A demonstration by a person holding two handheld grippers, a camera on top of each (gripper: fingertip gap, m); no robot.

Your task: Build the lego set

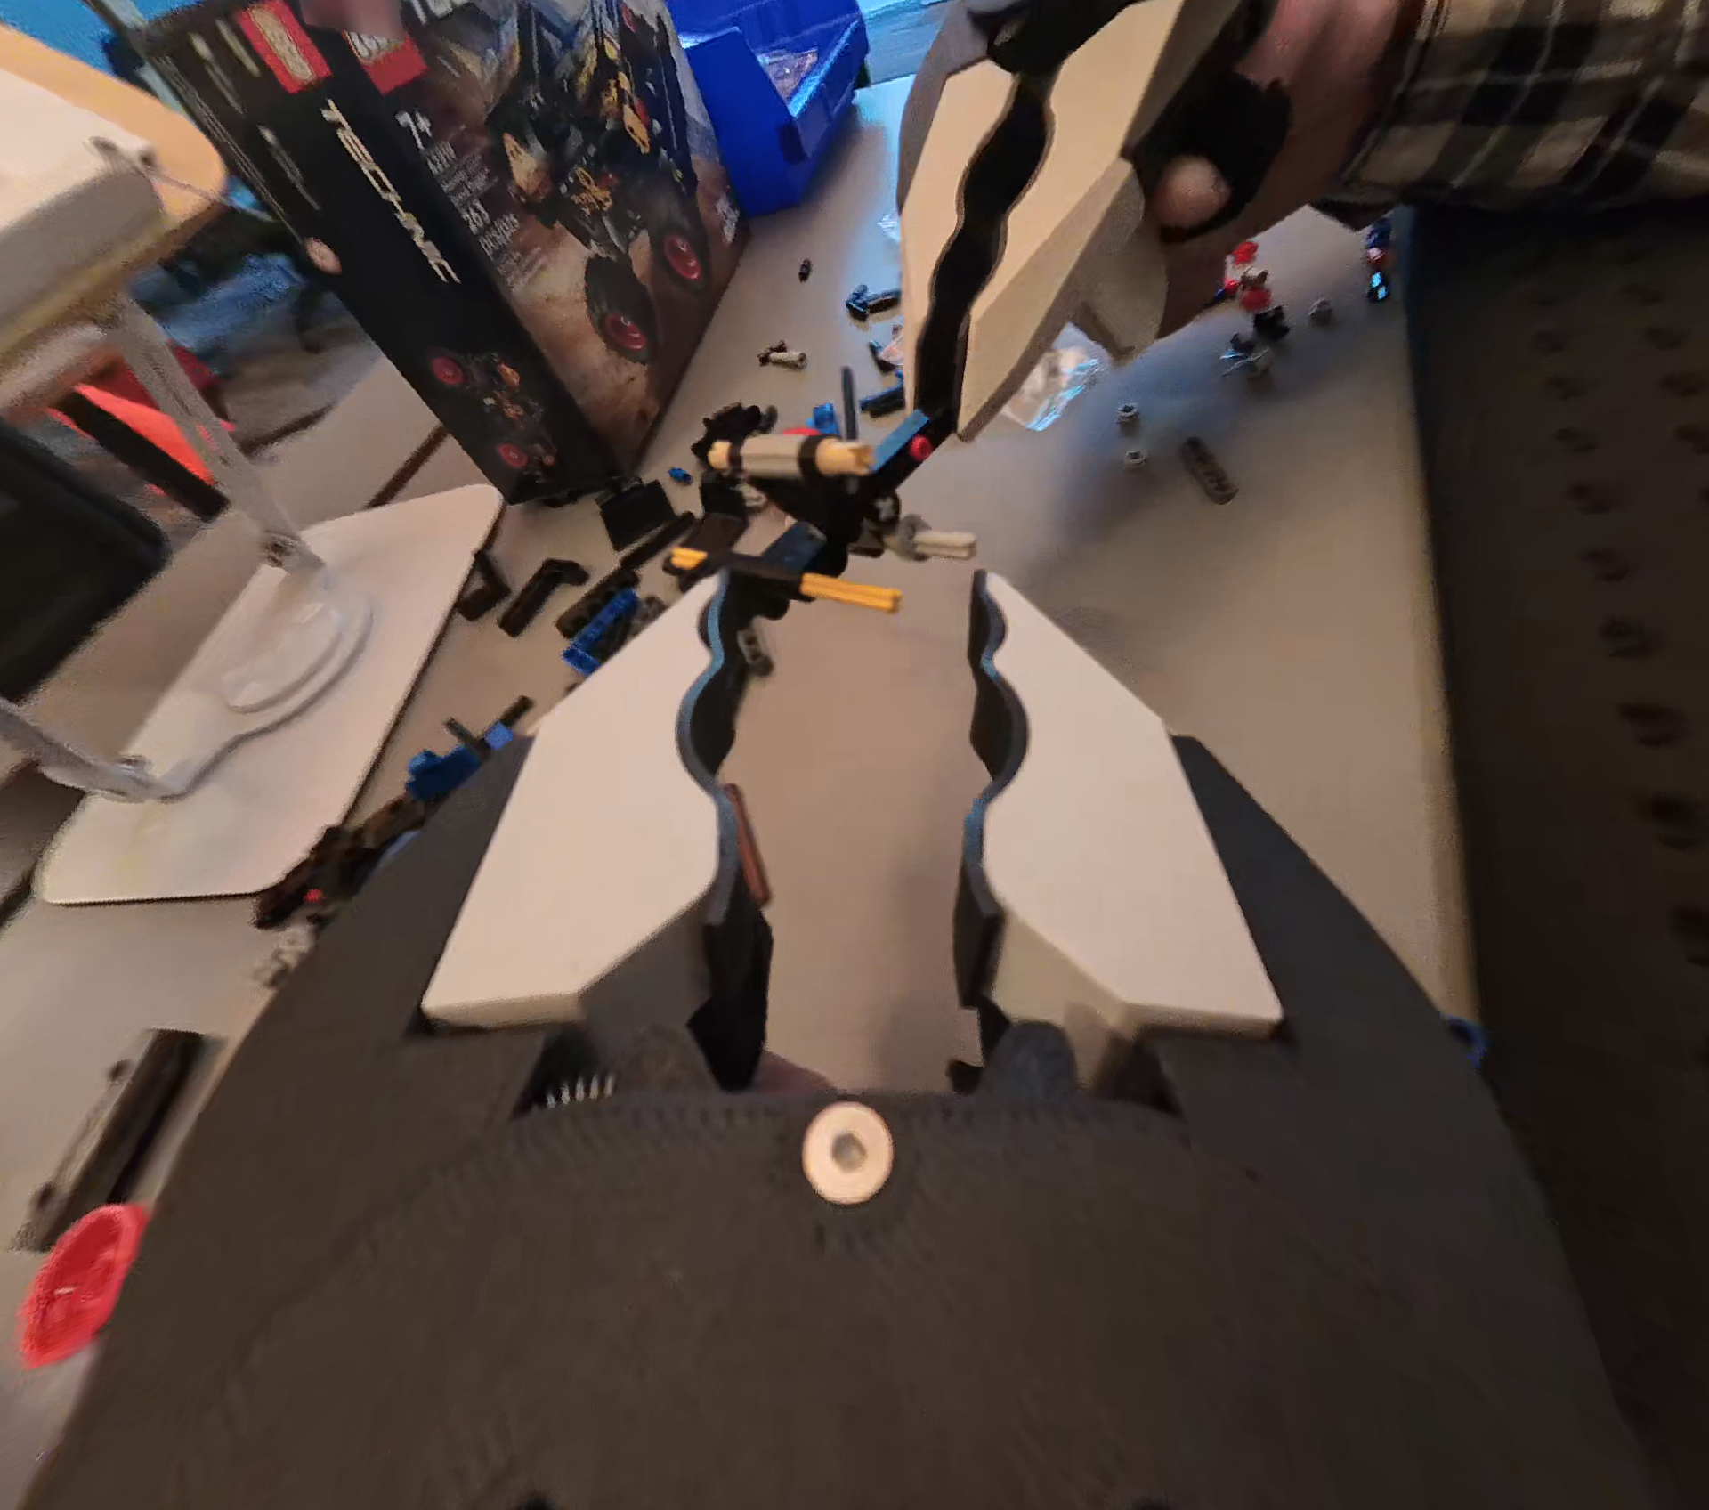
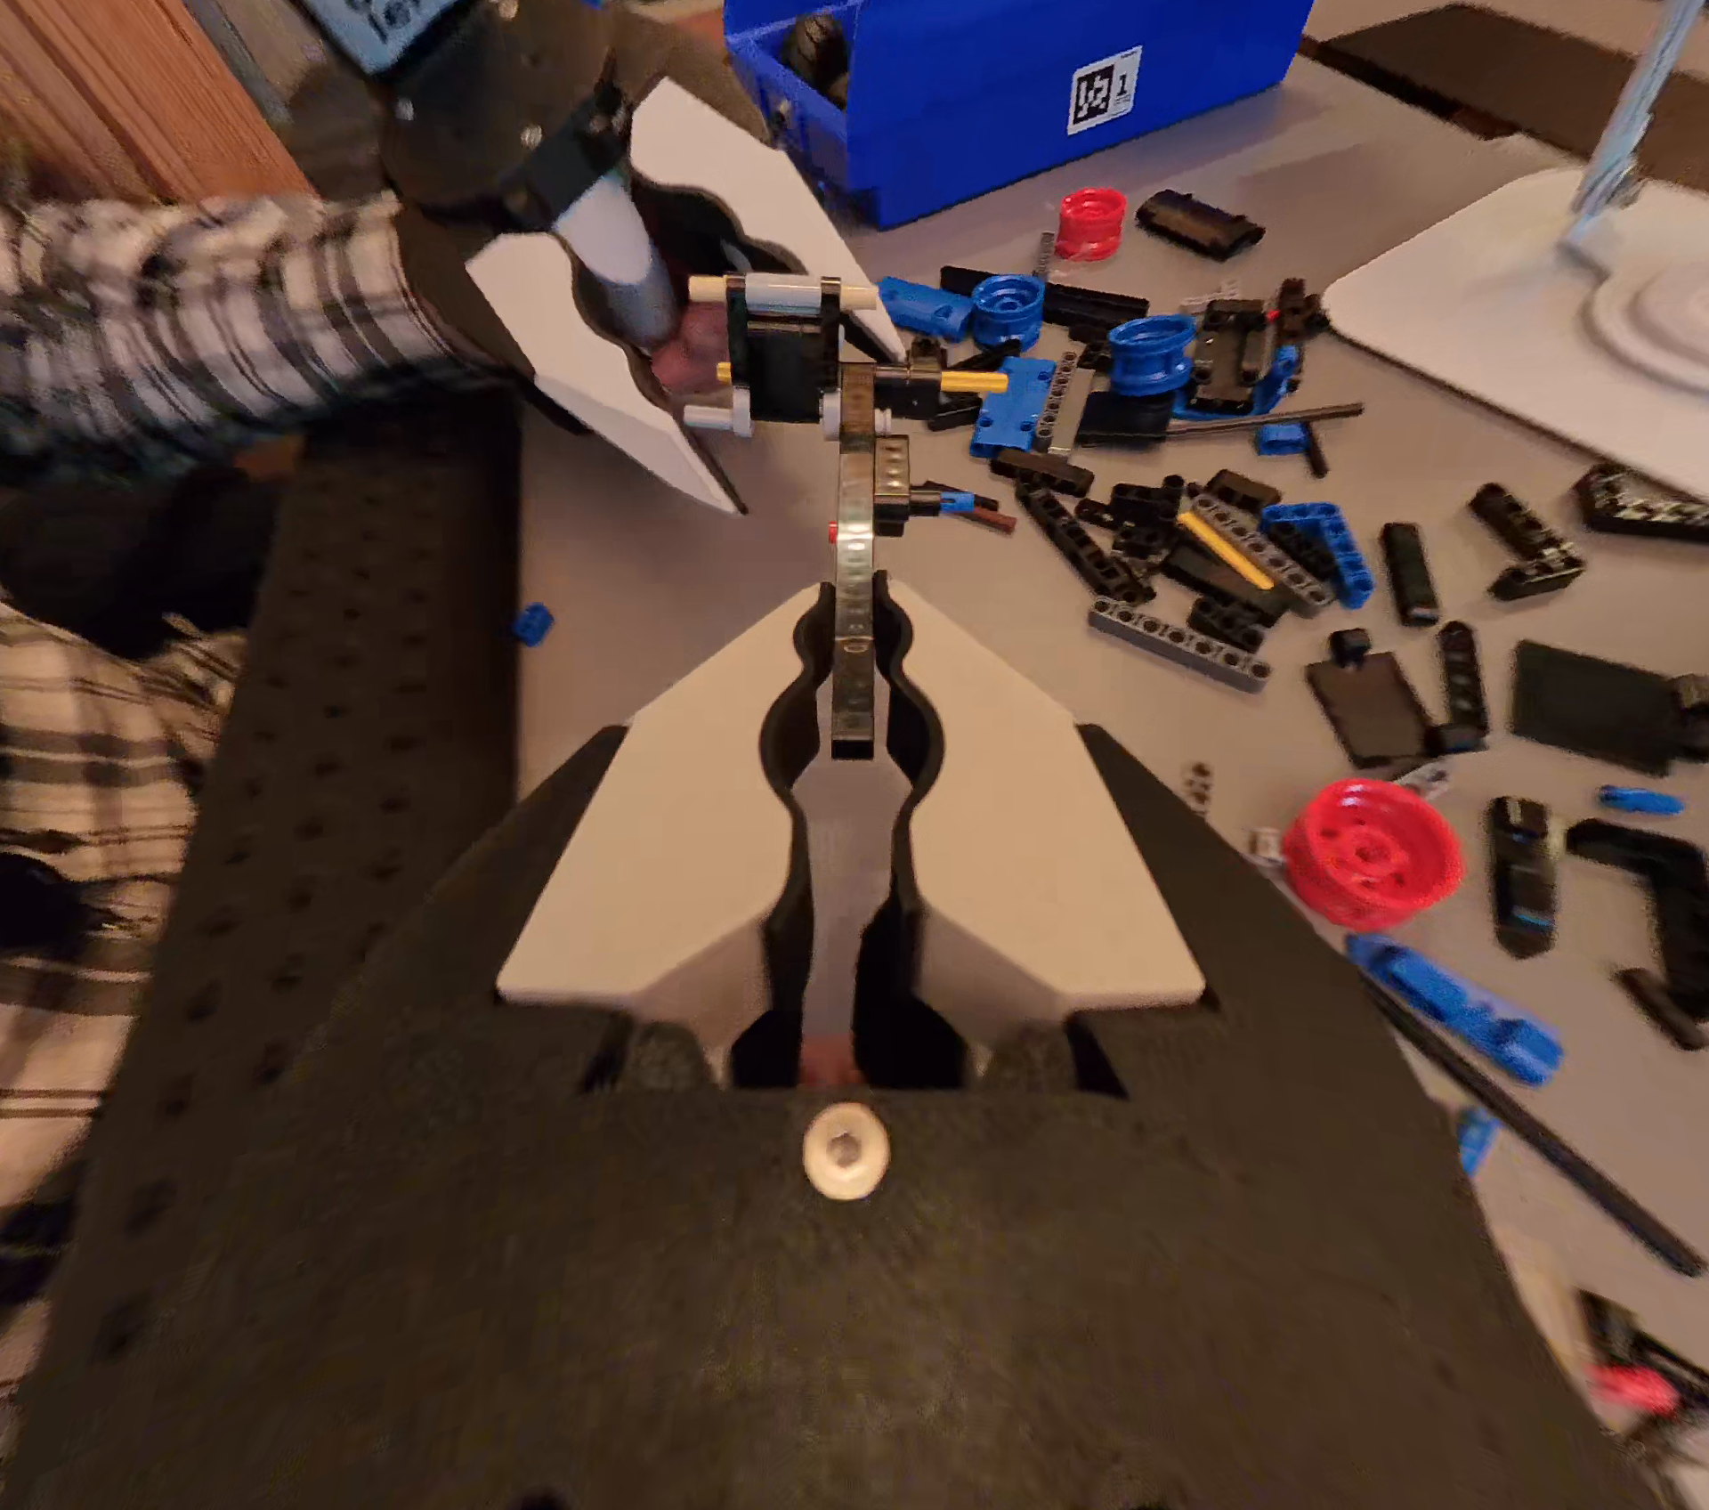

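Currently the left gripper (image 1: 846,615) is sitting with its jaws wide apart and nothing between them; the grey table (image 1: 1248,679) is showing through the gap. In the right wrist view the same left gripper (image 2: 731,430) is coming in from the left edge, its white fingers (image 2: 601,356) flanking the near end of the half-built lego assembly (image 2: 805,374) without visibly touching it.

Moving rightward, the assembly is hanging in the air above the table, between the two tools. It is carrying a black block, pale grey pins and a yellow axle. Its long black beam (image 2: 855,633) is running down into the right gripper (image 2: 855,596), whose jaws are pinching the beam nearly closed at the tips. From the left wrist view, the right gripper (image 1: 939,411) is reaching down from upper right, held by a hand (image 1: 1332,41) in a plaid sleeve.

Further right, loose pieces (image 2: 1202,541) are lying scattered on the table: blue wheels, black beams, a red wheel (image 2: 1373,864). A blue bin (image 2: 1017,41) is standing behind them.
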